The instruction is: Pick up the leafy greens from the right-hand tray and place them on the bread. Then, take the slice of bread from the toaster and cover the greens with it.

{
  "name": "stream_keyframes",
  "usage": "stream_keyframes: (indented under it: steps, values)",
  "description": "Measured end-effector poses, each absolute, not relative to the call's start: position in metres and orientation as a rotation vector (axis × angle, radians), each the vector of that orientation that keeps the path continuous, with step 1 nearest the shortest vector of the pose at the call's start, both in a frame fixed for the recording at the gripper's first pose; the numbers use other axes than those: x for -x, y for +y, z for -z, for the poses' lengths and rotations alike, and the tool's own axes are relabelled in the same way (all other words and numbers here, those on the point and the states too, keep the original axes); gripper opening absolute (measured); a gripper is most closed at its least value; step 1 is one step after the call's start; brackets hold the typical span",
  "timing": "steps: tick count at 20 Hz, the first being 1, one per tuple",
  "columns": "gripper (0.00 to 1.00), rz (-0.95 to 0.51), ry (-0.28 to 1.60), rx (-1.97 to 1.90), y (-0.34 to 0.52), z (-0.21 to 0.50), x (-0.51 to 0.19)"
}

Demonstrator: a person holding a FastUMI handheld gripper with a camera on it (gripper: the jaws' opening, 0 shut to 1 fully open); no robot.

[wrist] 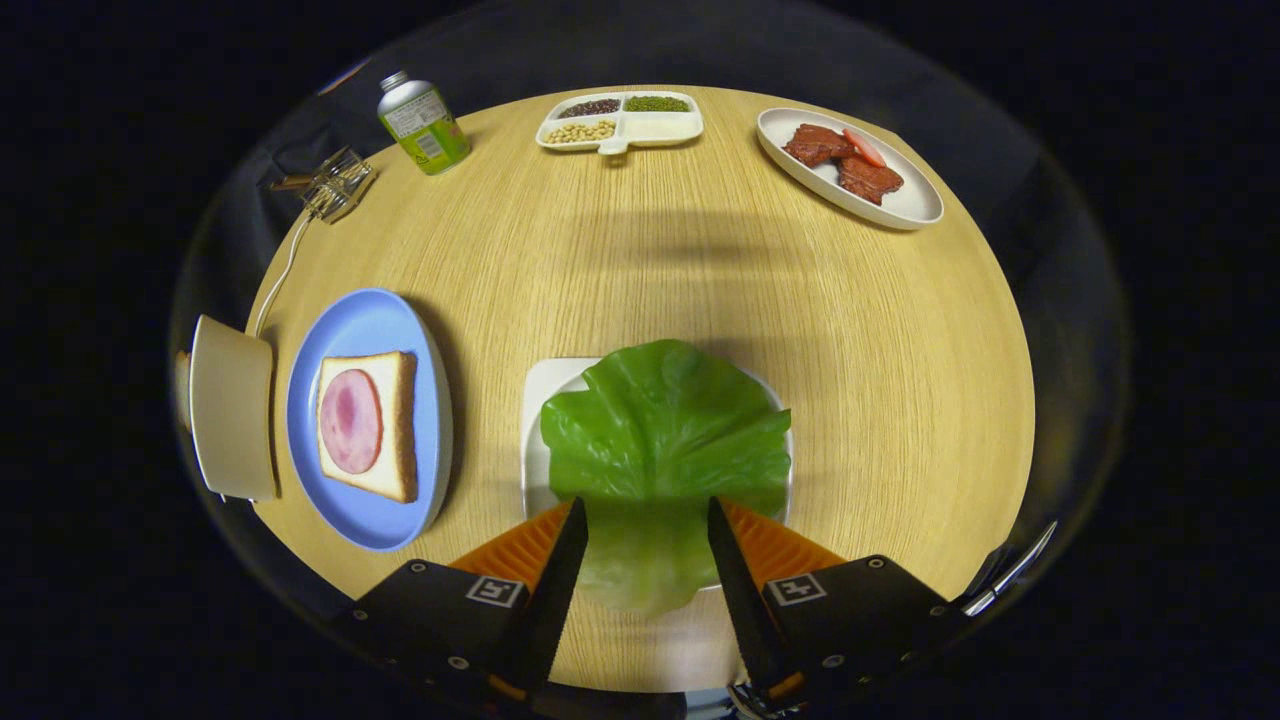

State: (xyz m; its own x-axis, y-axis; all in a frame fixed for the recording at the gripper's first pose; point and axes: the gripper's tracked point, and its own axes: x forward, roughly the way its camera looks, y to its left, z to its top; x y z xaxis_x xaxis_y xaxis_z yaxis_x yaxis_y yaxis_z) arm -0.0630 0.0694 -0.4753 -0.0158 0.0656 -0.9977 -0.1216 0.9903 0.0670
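The leafy greens (660,440) are seen lying flat on the white tray (535,400), directly ahead of the claw (646,515); the near, paler stem end runs back between the two fingers, the broad leaf fans out beyond the tips. The long axis of the leaf is lined up roughly with the finger axis. The claw is spread about as wide as the stem end, one finger on each flank; whether the pads already touch the leaf cannot be told, and nothing is judged to be gripped yet. The bread (370,425), topped with a round ham slice (350,420), is set on the blue plate (375,330) well off to the left of the tray, with bare desk (700,260) between the two. The toaster (230,405) sits just beyond the plate, at the desk's left edge, so the carry is judged to be a short leftward sweep with overshoot to be avoided. Open room is available ahead: the divided snack dish (620,122), meat plate (850,165) and bottle (423,125) are all far back. A closing pinch on the stem end is judged to be the next requirement.
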Motion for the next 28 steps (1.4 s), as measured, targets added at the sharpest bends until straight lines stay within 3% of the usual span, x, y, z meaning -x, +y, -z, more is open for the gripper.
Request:
stream_keyframes:
  steps: [11, 13, 14, 16, 20, 28]
  values:
    - [0.56, -0.103, 1.591, 0.049, 0.068, 0.483, 0.063]
    - [0.44, -0.077, 1.584, 0.036, 0.068, 0.482, 0.063]
    - [0.32, -0.069, 1.578, 0.032, 0.067, 0.482, 0.063]
    - [0.19, -0.074, 1.570, 0.022, 0.065, 0.483, 0.062]
    - [0.05, -0.068, 1.571, -0.059, 0.061, 0.482, 0.062]
    - [0.03, -0.071, 1.465, -0.132, 0.070, 0.434, 0.038]
